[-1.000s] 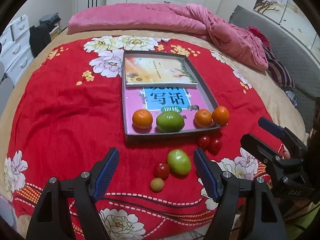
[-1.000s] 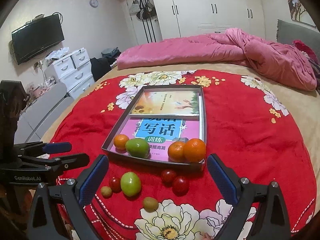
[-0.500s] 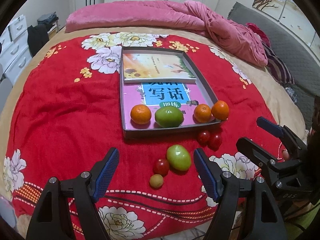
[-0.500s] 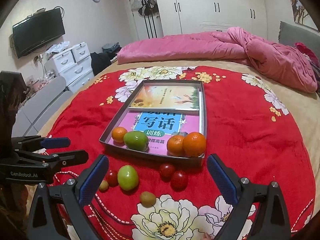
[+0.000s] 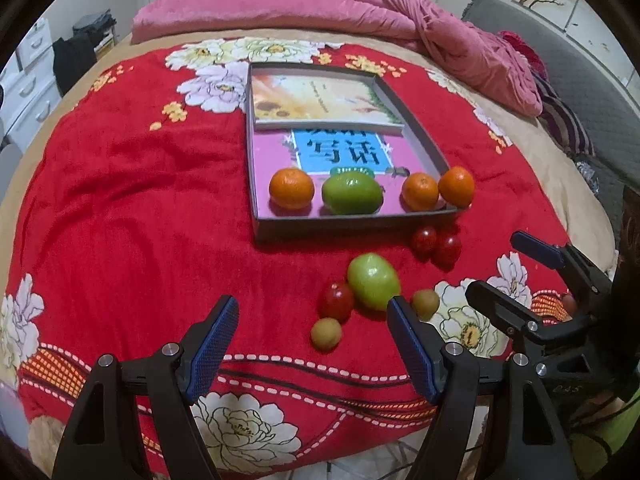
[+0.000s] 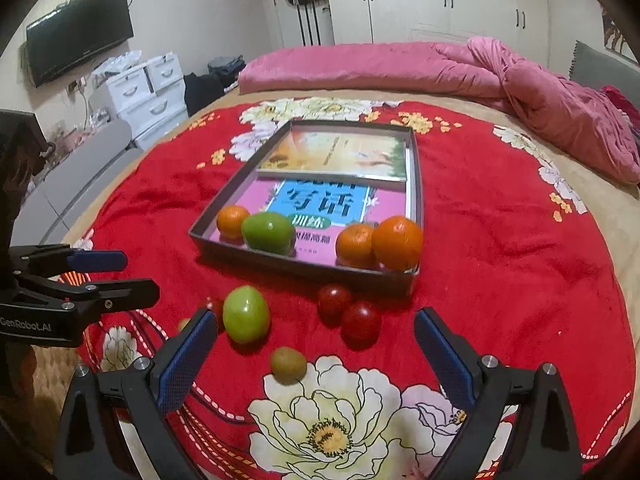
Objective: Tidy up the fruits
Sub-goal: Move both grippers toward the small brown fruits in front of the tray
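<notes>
— What differs from a second ago?
— Both grippers sit closer to the loose fruit. In the right wrist view the green fruit [image 6: 245, 314] now lies just above the left fingertip, higher in frame than before.
— And the left view?
— The left gripper [image 5: 312, 338] has drifted leftward; the green fruit [image 5: 373, 281] now sits beside its right finger [image 5: 412, 350], which partly hides a small yellow-green fruit [image 5: 426, 304].

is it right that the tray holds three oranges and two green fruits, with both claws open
Not quite. The tray holds three oranges but only one green fruit; the second green fruit lies on the blanket in front of the tray, as the left wrist view shows. Both the left claw and right claw are open.
</notes>
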`<act>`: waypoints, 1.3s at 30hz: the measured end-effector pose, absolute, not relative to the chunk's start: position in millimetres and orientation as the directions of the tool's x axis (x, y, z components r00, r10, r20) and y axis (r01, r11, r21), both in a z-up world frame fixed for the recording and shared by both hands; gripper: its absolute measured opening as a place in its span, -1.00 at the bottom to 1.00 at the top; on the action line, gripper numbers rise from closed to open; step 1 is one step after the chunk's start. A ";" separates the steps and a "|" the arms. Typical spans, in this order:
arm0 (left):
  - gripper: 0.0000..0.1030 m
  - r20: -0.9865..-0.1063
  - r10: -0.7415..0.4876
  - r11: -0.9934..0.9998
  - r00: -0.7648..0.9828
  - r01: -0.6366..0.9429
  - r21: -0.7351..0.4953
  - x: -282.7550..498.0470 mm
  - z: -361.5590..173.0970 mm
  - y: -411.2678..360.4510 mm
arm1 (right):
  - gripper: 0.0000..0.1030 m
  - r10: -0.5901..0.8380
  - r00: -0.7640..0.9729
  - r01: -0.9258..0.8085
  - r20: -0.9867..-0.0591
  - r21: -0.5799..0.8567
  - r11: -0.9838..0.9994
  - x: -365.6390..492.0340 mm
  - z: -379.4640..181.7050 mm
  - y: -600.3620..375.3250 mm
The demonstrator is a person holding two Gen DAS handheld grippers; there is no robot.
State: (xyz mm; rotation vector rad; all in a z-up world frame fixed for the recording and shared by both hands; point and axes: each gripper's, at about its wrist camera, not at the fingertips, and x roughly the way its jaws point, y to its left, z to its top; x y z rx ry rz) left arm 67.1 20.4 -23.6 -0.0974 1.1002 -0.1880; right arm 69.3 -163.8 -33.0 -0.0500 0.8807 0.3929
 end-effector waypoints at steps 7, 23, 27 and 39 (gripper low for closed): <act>0.51 -0.899 -0.205 0.978 0.388 0.111 -0.175 68.1 -39.3 14.7 | 0.93 0.307 0.534 -0.372 -0.788 0.108 0.922 66.9 -46.3 -157.4; 0.51 -0.925 -0.216 0.975 0.314 0.123 -0.186 68.4 -62.2 7.2 | 0.92 0.271 0.494 -0.373 -0.826 0.080 0.924 68.9 -65.4 -152.8; 0.50 -0.924 -0.228 0.973 0.307 0.113 -0.202 69.4 -65.2 9.0 | 0.89 0.271 0.482 -0.386 -0.833 0.076 0.919 69.2 -70.1 -150.2; 0.28 -0.922 -0.240 0.969 0.304 0.125 -0.211 71.3 -71.1 8.3 | 0.02 0.276 0.434 -0.453 -0.858 0.057 0.890 66.5 -93.0 -135.3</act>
